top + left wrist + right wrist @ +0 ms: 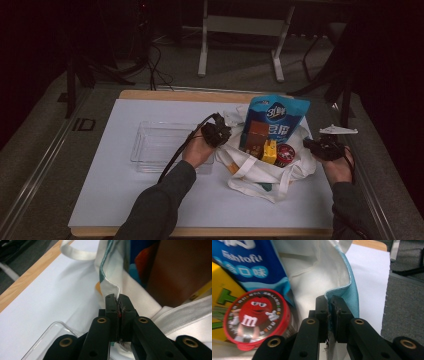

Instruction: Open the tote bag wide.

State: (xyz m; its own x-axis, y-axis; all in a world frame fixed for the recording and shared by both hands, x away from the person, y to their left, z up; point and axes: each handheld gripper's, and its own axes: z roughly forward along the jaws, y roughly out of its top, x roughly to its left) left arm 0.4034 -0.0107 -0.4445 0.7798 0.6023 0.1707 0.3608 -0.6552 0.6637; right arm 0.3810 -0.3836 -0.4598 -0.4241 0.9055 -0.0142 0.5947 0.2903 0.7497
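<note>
A white cloth bag point(257, 174) with teal trim lies on the white mat, right of centre. It holds a blue snack pouch point(278, 116), a brown box point(256, 134), a yellow box point(270, 151) and a red-lidded candy tin point(284, 154). My left gripper point(223, 134) is at the bag's left side. In the left gripper view it point(119, 299) is shut on the bag's white hem point(108, 287). My right gripper point(308, 145) is at the bag's right side. In the right gripper view it point(329, 300) is shut on the teal-edged hem point(347, 288), beside the tin point(254, 318) and the pouch point(244, 262).
A clear plastic tray point(150, 146) sits on the mat left of the bag, just under my left hand; its corner point(42, 340) shows by the left jaws. The wooden table edge point(22, 282) borders the mat. A white stand's legs point(202, 55) rise beyond the table.
</note>
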